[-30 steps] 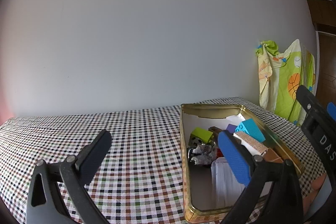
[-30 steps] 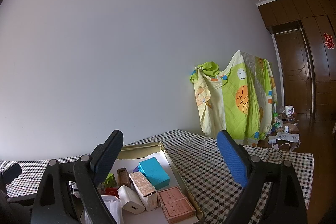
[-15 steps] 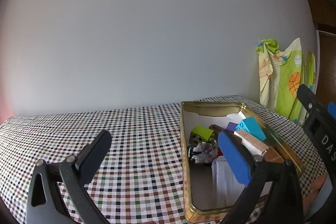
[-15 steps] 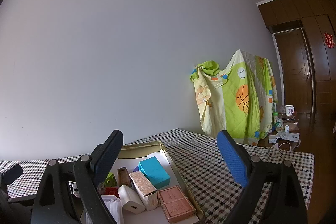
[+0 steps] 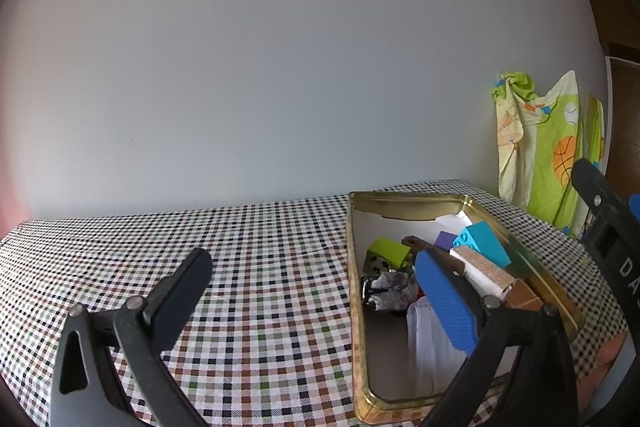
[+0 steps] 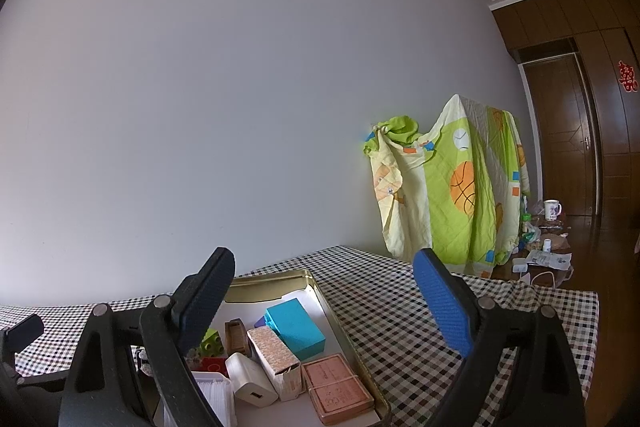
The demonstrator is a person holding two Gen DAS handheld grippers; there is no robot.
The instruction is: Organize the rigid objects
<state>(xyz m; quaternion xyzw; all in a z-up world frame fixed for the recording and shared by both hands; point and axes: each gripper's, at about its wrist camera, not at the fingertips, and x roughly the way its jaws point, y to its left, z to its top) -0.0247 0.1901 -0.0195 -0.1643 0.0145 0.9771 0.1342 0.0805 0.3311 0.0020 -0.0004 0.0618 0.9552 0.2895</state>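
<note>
A gold tin tray (image 5: 532, 267) (image 6: 336, 311) sits on the checkered tablecloth. It holds a cyan box (image 5: 486, 243) (image 6: 296, 327), a patterned carton (image 6: 274, 359), a brown block (image 6: 338, 389), a white charger (image 6: 250, 379), a green brick (image 5: 390, 251) and crumpled foil (image 5: 390, 291). My left gripper (image 5: 316, 293) is open and empty, held above the cloth at the tray's left rim. My right gripper (image 6: 334, 301) is open and empty above the tray's right side.
The checkered table (image 5: 260, 259) ends at a plain white wall. A green and yellow quilt (image 6: 452, 195) hangs behind the table's far right corner. A low table with a mug (image 6: 552, 209) and wooden doors stand at the far right.
Both grippers stay open. The left view has shifted slightly, the tray sitting a little lower and nearer; the right view is nearly unchanged.
</note>
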